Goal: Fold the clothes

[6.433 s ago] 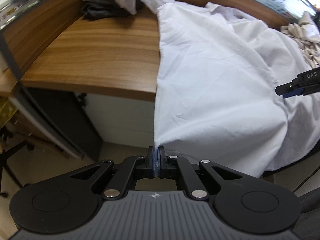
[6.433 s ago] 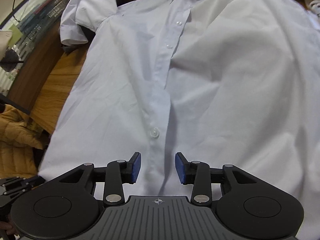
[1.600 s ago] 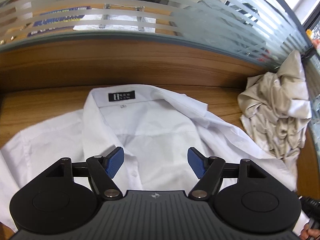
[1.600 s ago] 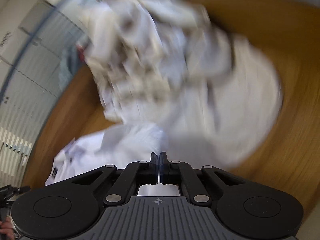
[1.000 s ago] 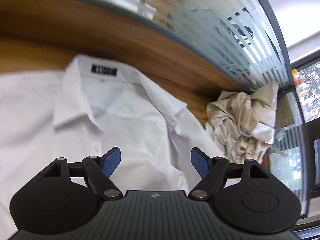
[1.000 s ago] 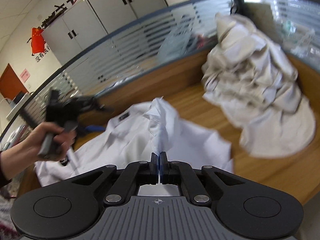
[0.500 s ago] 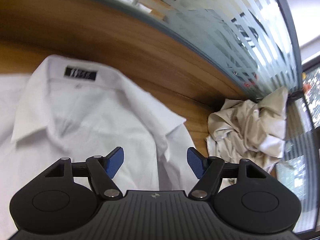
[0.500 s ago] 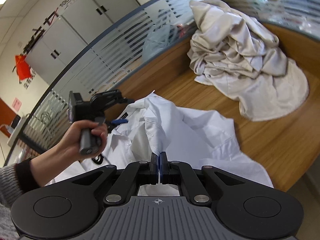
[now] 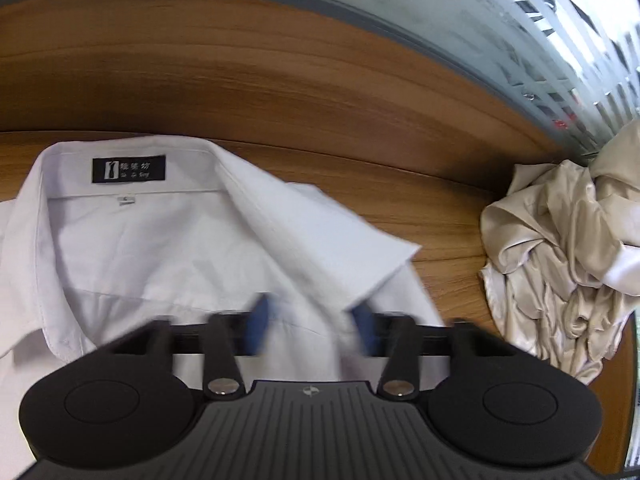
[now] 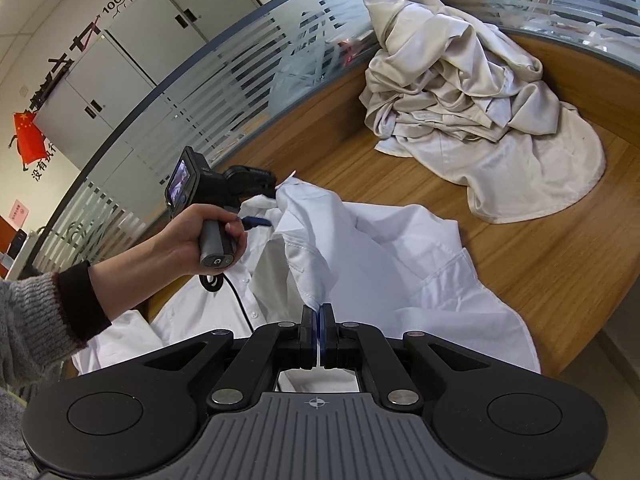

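White shirt (image 10: 360,264) lies spread on the wood desk (image 10: 540,260), collar end away from the right gripper (image 10: 317,338), hem side nearest it. Right gripper's blue pads are pressed together on a pinched ridge of shirt fabric, which rises from the jaws and runs forward and up as a lifted fold. Rest of shirt slumps to either side of that fold, right edge draped near the desk edge.

Left gripper (image 9: 311,328) hovers just over the shirt's collar area, fingers apart at medium width, blurred with motion, nothing between them. Collar (image 9: 132,200) sits ahead and left of the left gripper, black label (image 9: 129,168) facing up. A folded-over flap of shirt lies straight ahead of its right finger. In the right wrist view the left gripper (image 10: 260,216) shows ahead-left, held by a hand (image 10: 188,240) with a grey knit sleeve (image 10: 36,320), a cable hanging below the handle, one blue fingertip just beside the raised fold; contact cannot be told.

Beige crumpled clothes pile (image 10: 472,92) sits well ahead-right of the right gripper, apart from the shirt; far right of the left gripper (image 9: 568,268). Striped glass partition (image 10: 224,80) behind desk.
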The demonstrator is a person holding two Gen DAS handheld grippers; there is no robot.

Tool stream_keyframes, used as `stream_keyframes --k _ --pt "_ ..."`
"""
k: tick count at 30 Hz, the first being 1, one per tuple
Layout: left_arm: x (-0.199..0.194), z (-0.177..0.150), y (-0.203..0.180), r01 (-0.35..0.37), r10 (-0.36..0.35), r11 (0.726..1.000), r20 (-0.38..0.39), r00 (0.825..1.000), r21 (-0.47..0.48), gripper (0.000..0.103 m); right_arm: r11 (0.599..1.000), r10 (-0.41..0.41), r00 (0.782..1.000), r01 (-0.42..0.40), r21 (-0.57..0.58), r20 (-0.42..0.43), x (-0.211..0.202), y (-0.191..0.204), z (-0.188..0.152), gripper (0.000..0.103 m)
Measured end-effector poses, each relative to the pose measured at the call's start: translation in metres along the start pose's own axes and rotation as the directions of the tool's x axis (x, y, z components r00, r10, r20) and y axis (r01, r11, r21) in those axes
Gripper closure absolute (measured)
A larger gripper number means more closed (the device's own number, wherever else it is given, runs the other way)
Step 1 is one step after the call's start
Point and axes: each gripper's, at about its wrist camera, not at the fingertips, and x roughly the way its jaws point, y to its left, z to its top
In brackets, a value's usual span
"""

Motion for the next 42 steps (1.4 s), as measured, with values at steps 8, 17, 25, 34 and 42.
stream_keyframes --k 8,17,25,34,42 --pt "-0.086 0.028 0.014 0.058 -0.072 0.995 0.183 0.981 0.082 0.096 0.997 -0.014 1.0 0.014 -0.072 0.003 -0.013 0.009 0.001 0.099" --pt "-0.151 0.057 0.072 -0.096 0.058 0.983 0.233 0.971 0.157 0.103 0.964 0.142 0.96 -0.19 -0.187 -0.241 0.014 0.03 -0.018 0.099" --pt "-0.135 0.026 0.113 -0.062 0.045 0.985 0.108 0.993 0.159 0.088 0.948 0.171 0.876 -0.271 -0.166 -0.45 0.078 0.026 -0.06 0.095" --pt "-0.104 -0.002 0.092 0.073 -0.08 0.972 0.023 0.997 0.223 0.052 0.975 0.135 0.933 -0.185 -0.123 -0.334 0.055 0.002 -0.051 0.062" --pt "-0.07 -0.004 0.07 0.149 -0.154 0.96 -0.001 0.988 0.235 0.038 0.995 -0.081 0.985 0.071 -0.074 -0.152 0.044 -0.059 -0.029 0.06"
